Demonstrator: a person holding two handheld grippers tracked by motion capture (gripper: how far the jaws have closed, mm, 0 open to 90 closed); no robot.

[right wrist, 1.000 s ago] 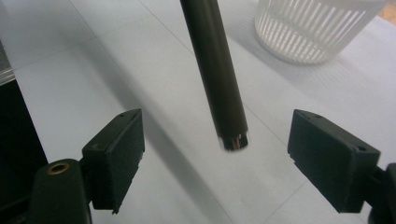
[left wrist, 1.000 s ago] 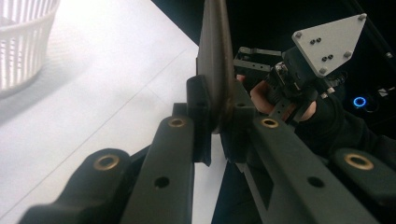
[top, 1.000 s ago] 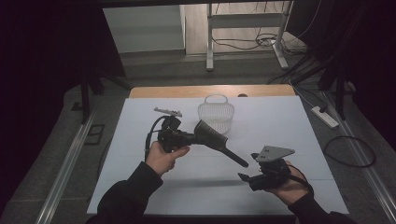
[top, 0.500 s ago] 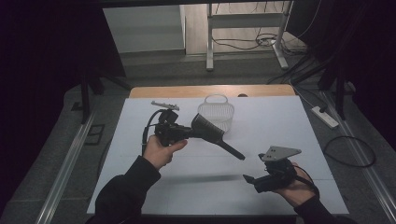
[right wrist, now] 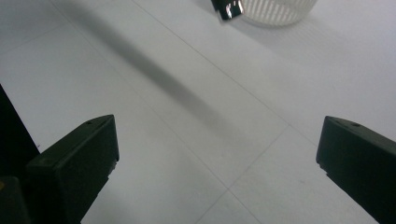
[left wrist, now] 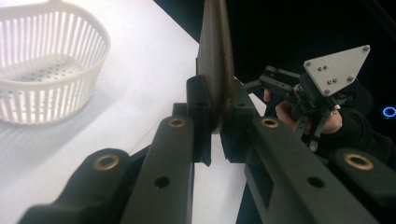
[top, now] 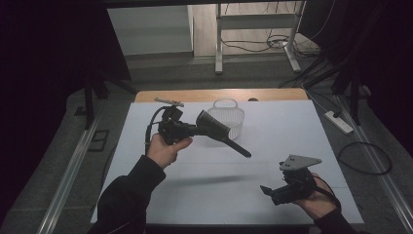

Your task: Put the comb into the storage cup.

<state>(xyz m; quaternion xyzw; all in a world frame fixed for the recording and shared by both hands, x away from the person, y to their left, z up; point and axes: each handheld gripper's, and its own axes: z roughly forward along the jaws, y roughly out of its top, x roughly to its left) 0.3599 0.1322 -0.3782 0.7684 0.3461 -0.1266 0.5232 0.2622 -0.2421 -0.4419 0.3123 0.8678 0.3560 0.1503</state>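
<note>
Black against the white table [top: 146, 146], the left gripper [top: 191, 129] in the high view is held above the surface and pinches a dark spatula [top: 221, 134] by its broad blade end; the thin handle runs out past the jaws, slanting down toward the person's right. Just beyond the blade stands a white basket [top: 229, 114], close behind the tool. The spatula casts a long shadow on the table below it. The right gripper [top: 267, 191] sits low near the front edge of the table, well apart from the spatula, its jaws having just been opening with nothing between them.

In the left gripper view the two jaws are pressed together on the spatula [left wrist: 215, 60], whose flat blade rises edge-on straight up from between them. The basket [left wrist: 46, 60] lies off to the left of the jaws on the table [left wrist: 149, 79]. The right gripper [left wrist: 275, 84], in its hand, is seen to the right, farther off.

In the right gripper view the two jaws stand spread wide, bare table [right wrist: 196, 116] between them. Ahead, at the top, is the tip of the spatula's handle [right wrist: 229, 9] with the basket [right wrist: 275, 11] just beside it.
</note>
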